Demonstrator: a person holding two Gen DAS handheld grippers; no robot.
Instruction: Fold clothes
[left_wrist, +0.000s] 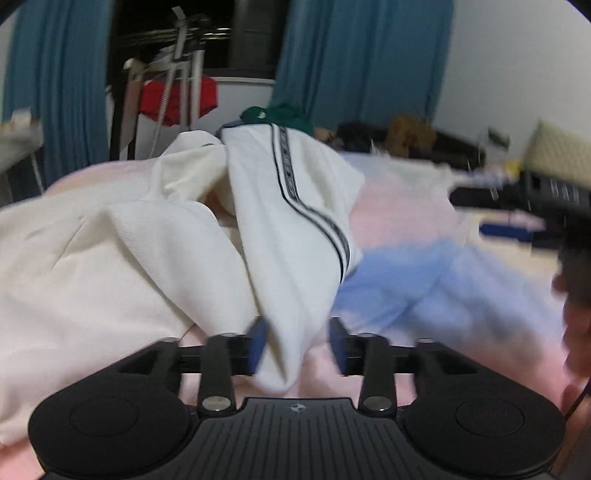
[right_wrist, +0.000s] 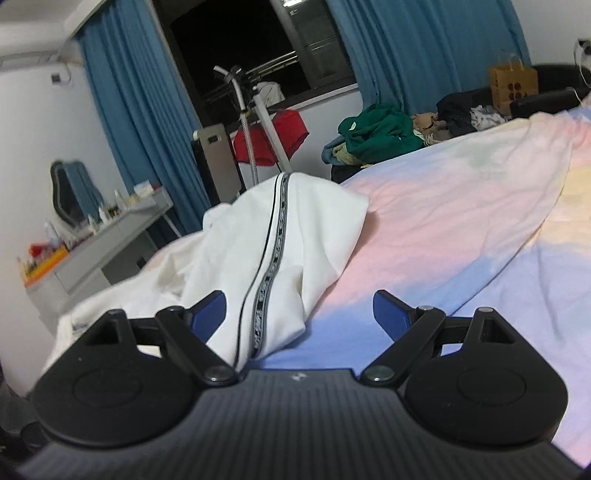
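A white garment (left_wrist: 155, 258) with a black patterned stripe lies bunched on the pastel pink and blue bedsheet (left_wrist: 424, 295). My left gripper (left_wrist: 299, 345) has its blue pads apart, with a hanging fold of the garment between them; the jaws do not pinch it. In the right wrist view the same white garment (right_wrist: 280, 236) drapes over the sheet (right_wrist: 461, 229), its striped end lying between the wide-open fingers of my right gripper (right_wrist: 299, 314), nearer the left pad (right_wrist: 210, 314). The right gripper also shows blurred at the right of the left wrist view (left_wrist: 554, 206).
A heap of green and dark clothes (right_wrist: 376, 133) sits at the bed's far end, a paper bag (right_wrist: 513, 88) beyond it. A garment steamer stand with a red item (right_wrist: 269, 136) stands by the window. A cluttered grey dresser (right_wrist: 99, 240) is at left.
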